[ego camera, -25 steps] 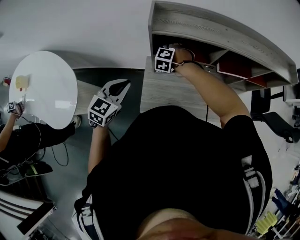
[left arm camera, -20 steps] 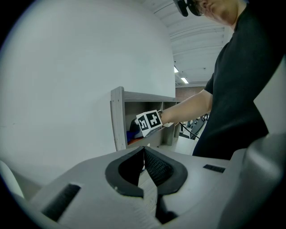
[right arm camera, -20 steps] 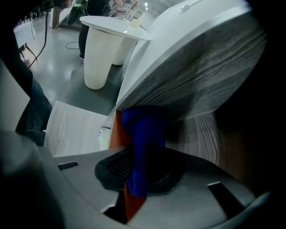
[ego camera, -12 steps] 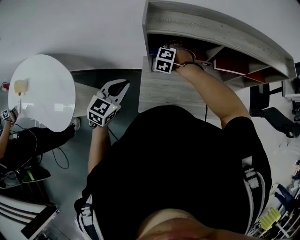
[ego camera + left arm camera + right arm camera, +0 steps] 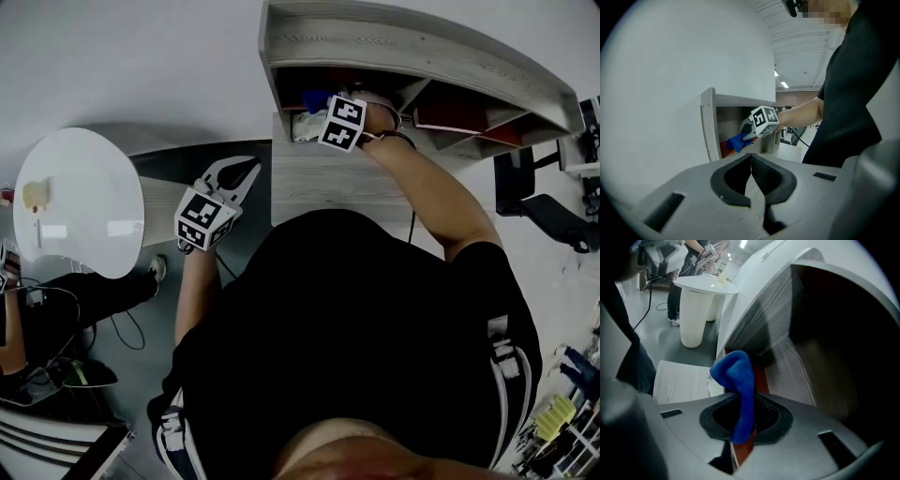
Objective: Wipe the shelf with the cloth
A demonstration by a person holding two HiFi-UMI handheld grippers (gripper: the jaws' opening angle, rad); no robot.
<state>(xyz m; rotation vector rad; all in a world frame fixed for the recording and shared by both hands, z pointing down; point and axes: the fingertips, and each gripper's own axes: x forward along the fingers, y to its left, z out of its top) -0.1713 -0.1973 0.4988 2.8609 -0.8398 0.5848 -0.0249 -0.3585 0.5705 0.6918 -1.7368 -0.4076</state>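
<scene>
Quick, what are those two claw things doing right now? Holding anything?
Left gripper: closed, holding nothing.
Right gripper: closed on the blue cloth, at the shelf.

— What is the head view failing to show?

— The shelf's (image 5: pixel 412 47) top board is covering the right gripper's (image 5: pixel 742 423) fingers (image 5: pixel 771 416); only its marker cube (image 5: pixel 343 123) and a sliver of the cloth (image 5: pixel 314 99) are showing there. The person's torso is hiding the near part of the bench (image 5: pixel 319 178).

— And the right gripper view?

— The cloth is hanging over the line where the fingers are meeting, and it is covering part of a red thing (image 5: pixel 760 377) beneath. The compartment's deep right side is blurring into darkness.

— Anything else?

— The yellowish item (image 5: pixel 35 194) on the round white table (image 5: pixel 94 187) is showing too small to name, and the left edge is cutting off another person (image 5: pixel 56 277).
</scene>
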